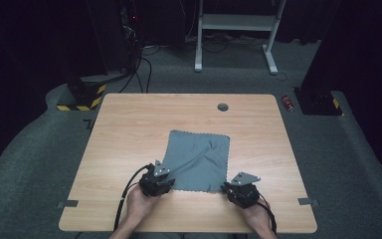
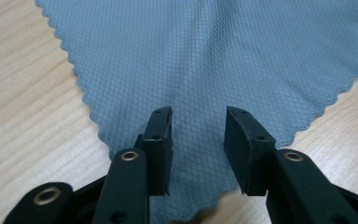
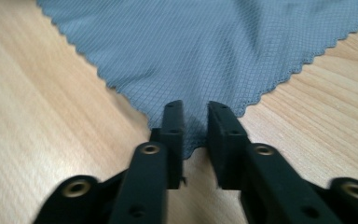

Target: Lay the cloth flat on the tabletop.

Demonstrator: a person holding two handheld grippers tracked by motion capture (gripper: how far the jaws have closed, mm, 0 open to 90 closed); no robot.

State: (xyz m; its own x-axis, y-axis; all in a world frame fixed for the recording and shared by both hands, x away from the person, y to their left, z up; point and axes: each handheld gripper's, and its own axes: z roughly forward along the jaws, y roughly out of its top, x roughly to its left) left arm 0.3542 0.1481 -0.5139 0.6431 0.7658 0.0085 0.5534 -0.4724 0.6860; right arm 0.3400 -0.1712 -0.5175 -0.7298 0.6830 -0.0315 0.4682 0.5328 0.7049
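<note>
1. While your left hand-held gripper (image 2: 198, 135) sits over the near left corner of the grey cloth (image 2: 205, 60), its jaws stand spread, with fabric showing in the gap between them and nothing pinched.
2. Your right hand-held gripper (image 3: 196, 128) has its jaws narrowly apart, straddling the tip of the cloth's near right corner; I cannot tell whether they touch the fabric.
3. From the high view, both grippers rest at the cloth's near edge, left (image 1: 156, 180) and right (image 1: 242, 189), your hands behind them.
4. You have the cloth (image 1: 199, 159) lying flat near the middle of the desk (image 1: 129, 129), with a diagonal crease running from its near left corner.
5. Beyond it, a round cable hole (image 1: 223, 107) sits near the desk's far edge.
</note>
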